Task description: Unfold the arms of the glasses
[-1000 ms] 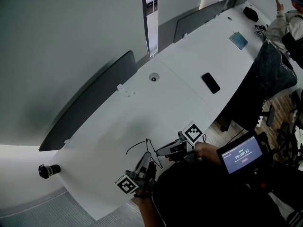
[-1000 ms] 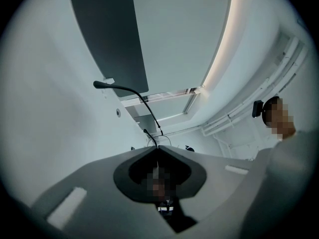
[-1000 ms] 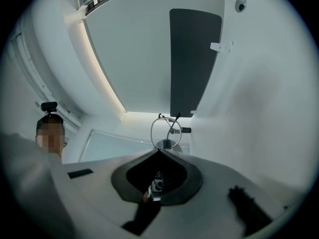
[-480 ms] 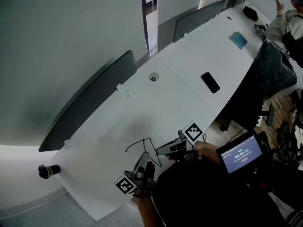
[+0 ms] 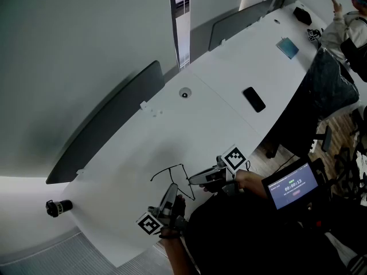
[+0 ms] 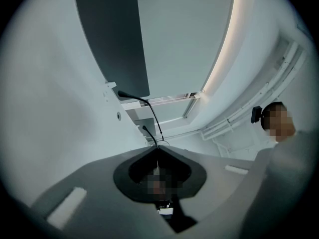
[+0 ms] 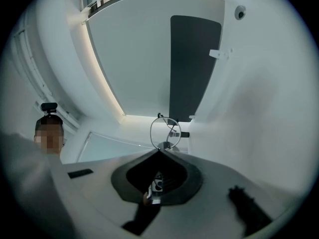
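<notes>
Thin black wire glasses [image 5: 172,169] lie near the front edge of the white table [image 5: 218,113], between my two grippers. My left gripper [image 5: 174,188] comes in from below and is shut on one arm of the glasses. In the left gripper view that arm [image 6: 149,111] runs as a thin black wire up and left from the closed jaw tips [image 6: 157,147]. My right gripper [image 5: 191,181] reaches in from the right and is shut on the frame. In the right gripper view a round lens rim [image 7: 151,132] stands just above the closed tips [image 7: 160,150].
A black phone [image 5: 254,99] lies further back on the table, with a round grommet [image 5: 184,94] and a blue-grey card [image 5: 288,48] beyond it. Grey partitions [image 5: 109,125] line the far edge. A small black device [image 5: 57,207] sits at the left corner. A seated person [image 5: 350,27] is at the far right.
The left gripper has drifted slightly left with the glasses arm, which stands a little further out from the frame. The right gripper has kept still.
</notes>
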### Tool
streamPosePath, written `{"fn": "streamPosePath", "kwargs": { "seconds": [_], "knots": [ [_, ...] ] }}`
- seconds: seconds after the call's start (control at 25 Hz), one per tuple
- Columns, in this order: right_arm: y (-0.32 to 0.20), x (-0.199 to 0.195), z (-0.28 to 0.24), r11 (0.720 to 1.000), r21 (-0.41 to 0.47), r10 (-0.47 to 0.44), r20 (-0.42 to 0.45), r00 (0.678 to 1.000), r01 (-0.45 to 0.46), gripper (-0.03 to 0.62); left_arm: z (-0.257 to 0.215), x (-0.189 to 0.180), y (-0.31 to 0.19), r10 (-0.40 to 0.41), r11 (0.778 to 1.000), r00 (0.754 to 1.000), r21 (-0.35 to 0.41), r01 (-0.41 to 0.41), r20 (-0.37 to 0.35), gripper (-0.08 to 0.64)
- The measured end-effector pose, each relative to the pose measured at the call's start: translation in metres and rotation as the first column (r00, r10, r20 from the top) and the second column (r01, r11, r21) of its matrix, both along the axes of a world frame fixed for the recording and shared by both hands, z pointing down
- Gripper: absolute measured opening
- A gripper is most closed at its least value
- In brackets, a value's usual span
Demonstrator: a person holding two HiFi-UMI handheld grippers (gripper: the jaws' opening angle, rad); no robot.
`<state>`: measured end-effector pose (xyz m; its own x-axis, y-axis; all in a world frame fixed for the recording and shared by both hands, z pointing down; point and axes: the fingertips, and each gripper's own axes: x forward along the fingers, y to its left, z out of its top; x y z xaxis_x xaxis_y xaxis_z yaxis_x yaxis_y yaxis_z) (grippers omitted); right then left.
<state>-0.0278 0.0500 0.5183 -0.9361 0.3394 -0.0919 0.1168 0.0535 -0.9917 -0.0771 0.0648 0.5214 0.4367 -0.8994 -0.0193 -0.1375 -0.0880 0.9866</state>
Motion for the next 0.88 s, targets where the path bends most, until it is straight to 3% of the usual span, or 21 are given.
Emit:
{"fn": "streamPosePath", "kwargs": {
  "seconds": [0.88],
  "knots": [
    [-0.014, 0.005, 0.003, 0.998, 0.021, 0.052, -0.001, 0.999, -0.052, 0.009, 0.003, -0.011, 0.003, -0.042, 0.999, 0.999, -0.004, 0.042, -0.016, 0.019]
  ]
}}
